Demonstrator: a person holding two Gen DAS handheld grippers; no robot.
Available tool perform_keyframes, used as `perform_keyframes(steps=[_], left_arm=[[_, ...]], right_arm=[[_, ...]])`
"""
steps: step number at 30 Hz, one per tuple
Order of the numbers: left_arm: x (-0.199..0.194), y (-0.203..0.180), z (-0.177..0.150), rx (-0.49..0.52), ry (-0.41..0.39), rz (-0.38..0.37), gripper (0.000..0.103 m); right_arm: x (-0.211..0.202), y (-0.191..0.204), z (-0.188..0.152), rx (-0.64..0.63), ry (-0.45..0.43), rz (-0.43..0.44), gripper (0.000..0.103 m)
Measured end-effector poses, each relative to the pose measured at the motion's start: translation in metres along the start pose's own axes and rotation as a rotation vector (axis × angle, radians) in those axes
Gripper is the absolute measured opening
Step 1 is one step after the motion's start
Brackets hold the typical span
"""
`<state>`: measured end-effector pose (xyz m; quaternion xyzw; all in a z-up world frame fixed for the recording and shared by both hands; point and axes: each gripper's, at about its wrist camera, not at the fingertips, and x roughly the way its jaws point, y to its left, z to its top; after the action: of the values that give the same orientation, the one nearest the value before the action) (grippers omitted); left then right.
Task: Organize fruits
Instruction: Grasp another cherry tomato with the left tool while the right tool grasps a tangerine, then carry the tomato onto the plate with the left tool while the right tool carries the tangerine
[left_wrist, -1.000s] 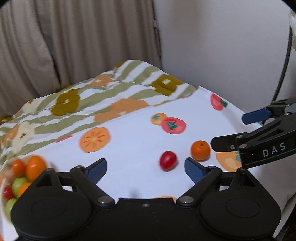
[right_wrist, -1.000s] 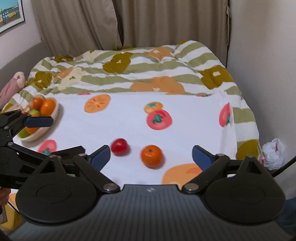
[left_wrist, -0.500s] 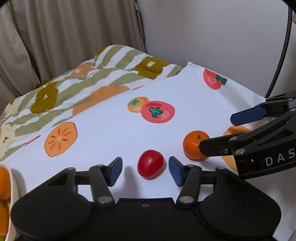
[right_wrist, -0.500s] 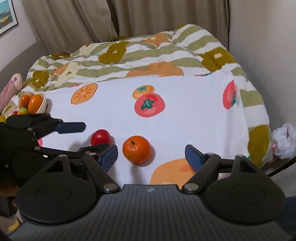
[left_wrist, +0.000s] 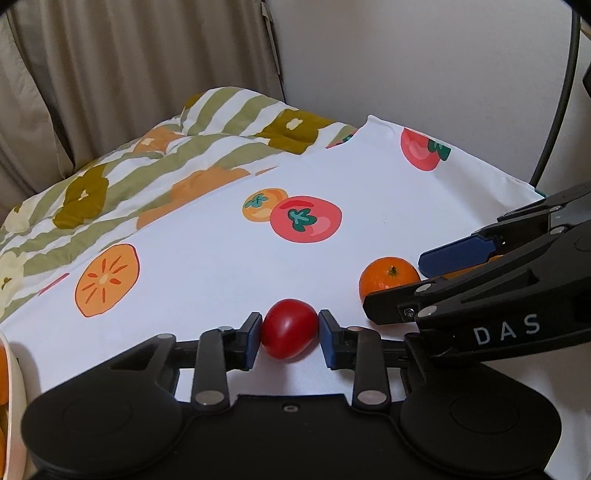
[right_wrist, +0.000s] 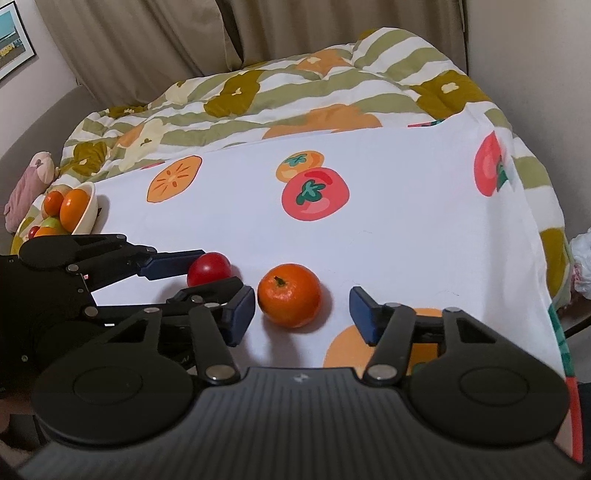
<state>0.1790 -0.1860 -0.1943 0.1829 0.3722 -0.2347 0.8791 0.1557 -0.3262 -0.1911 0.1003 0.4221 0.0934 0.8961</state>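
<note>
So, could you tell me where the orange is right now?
In the right wrist view the orange sits on the white cloth between the right gripper's open jaws, just right of the tomato.

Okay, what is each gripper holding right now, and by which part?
The left gripper pinches the red tomato across its sides, on the cloth. The right gripper is open around the mandarin, holding nothing.

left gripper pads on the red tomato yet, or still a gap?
Touching. In the left wrist view both pads of the left gripper press the red tomato, with no gap on either side.
</note>
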Motion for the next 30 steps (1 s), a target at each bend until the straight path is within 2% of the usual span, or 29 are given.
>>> perform_keyframes(steps=[10,14,18,30], left_arm=[[-0.006,0.003,-0.004,-0.001,0.017,0.005,0.036],[-0.009,0.006,-0.008,-0.019,0.029,0.02,0.036],[-0.012,0.008,-0.012,-0.044,0.038,0.048,0.036],[-0.056,0.035,-0.019,-0.196,0.006,0.15,0.036]], right_arm=[[0.006,0.003,0.0,-0.014,0.001,0.002,0.065],[0.009,0.007,0.002,-0.027,0.004,0.012,0.054],[0.009,0.012,0.003,-0.045,0.006,-0.003,0.054],[-0.006,0.039,0.013,-0.06,-0.001,0.083,0.054]])
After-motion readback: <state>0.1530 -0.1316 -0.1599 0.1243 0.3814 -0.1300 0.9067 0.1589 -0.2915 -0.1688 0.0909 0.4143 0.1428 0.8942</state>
